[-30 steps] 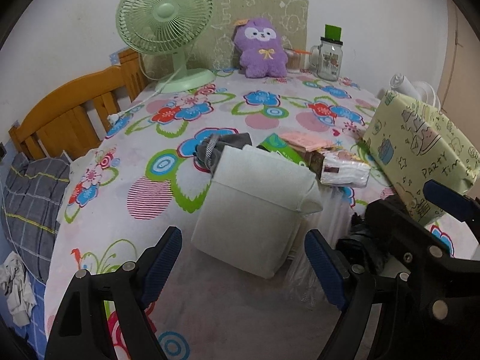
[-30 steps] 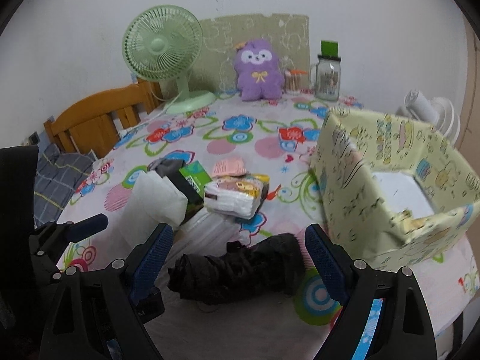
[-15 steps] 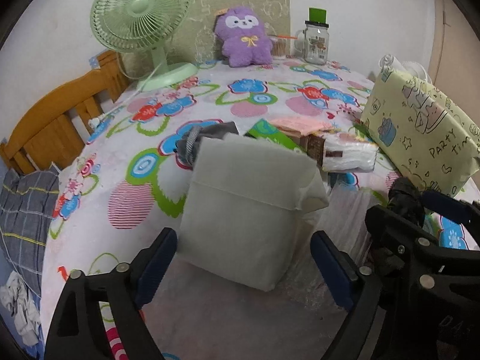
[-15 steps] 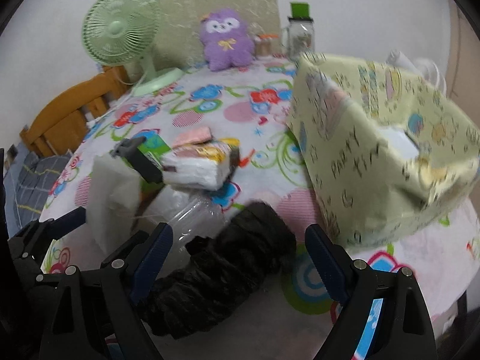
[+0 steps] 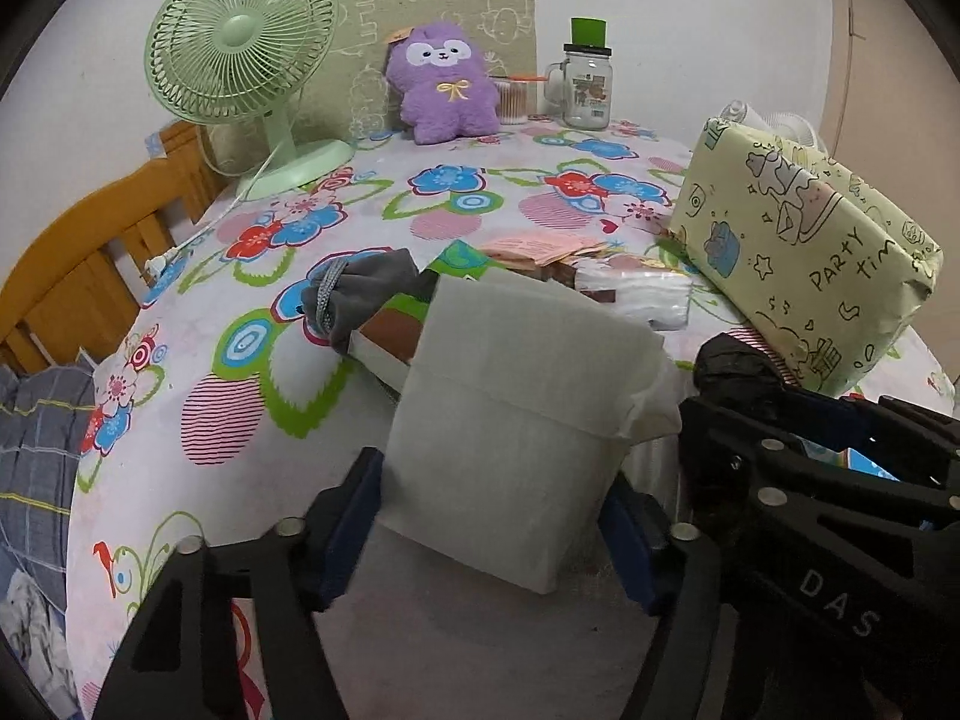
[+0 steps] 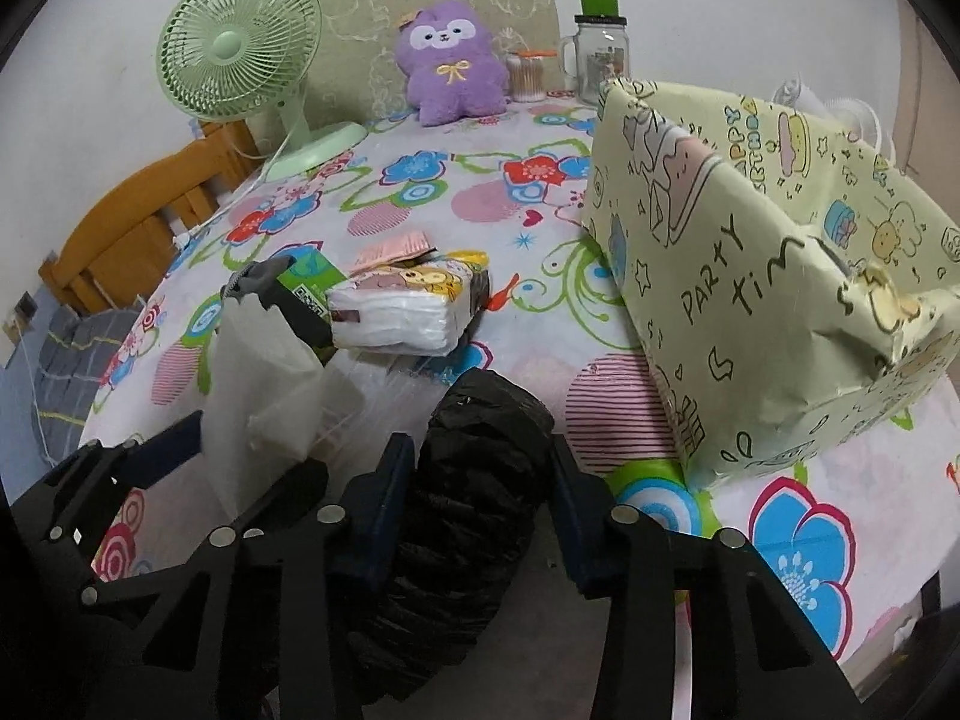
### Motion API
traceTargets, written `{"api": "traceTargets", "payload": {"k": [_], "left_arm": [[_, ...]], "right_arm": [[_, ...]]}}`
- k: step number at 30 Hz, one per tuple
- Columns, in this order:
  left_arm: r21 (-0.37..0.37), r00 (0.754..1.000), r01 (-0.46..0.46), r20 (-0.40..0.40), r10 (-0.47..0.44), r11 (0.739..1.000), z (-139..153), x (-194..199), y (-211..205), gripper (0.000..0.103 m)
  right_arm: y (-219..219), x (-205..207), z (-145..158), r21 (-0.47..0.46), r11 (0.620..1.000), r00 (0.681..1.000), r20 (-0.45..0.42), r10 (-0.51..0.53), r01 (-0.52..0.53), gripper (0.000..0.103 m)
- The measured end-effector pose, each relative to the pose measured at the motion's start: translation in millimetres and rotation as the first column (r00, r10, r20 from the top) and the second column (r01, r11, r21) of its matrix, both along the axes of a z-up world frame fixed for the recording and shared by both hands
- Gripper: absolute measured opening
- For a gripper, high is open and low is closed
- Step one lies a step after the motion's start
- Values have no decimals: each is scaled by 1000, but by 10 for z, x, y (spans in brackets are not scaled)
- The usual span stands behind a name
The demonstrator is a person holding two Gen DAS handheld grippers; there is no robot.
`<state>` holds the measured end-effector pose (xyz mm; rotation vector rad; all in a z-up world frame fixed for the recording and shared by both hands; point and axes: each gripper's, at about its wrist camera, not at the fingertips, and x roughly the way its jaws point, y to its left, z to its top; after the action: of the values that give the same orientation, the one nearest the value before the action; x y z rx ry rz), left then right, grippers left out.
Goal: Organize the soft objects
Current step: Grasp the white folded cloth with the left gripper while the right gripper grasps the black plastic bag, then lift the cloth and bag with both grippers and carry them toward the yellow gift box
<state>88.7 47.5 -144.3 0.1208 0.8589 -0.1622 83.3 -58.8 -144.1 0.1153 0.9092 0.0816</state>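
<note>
step: grasping | left hand-held gripper (image 5: 489, 516) clamps white pouch (image 5: 510, 420) | right hand-held gripper (image 6: 474, 504) clamps black bundle (image 6: 474, 480) | next: lift into box (image 6: 750, 252)

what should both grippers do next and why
Probably lift both and carry them toward the box. The left gripper has its fingers pressed on the white pack, and the right gripper squeezes the black bundle. Both items look gripped, and the open box stands just right of them.
</note>
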Motion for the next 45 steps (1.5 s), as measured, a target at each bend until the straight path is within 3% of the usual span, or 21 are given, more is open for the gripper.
{"api": "traceTargets", "payload": {"k": [10, 45], "left_arm": [[-28, 1000, -25, -4, 25, 999, 69, -42, 3, 47], [14, 990, -73, 124, 71, 997, 792, -235, -301, 45]], "right_arm": [[51, -23, 114, -27, 999, 999, 38, 21, -20, 44], [-197, -180, 853, -28, 999, 983, 179, 44, -39, 44]]}}
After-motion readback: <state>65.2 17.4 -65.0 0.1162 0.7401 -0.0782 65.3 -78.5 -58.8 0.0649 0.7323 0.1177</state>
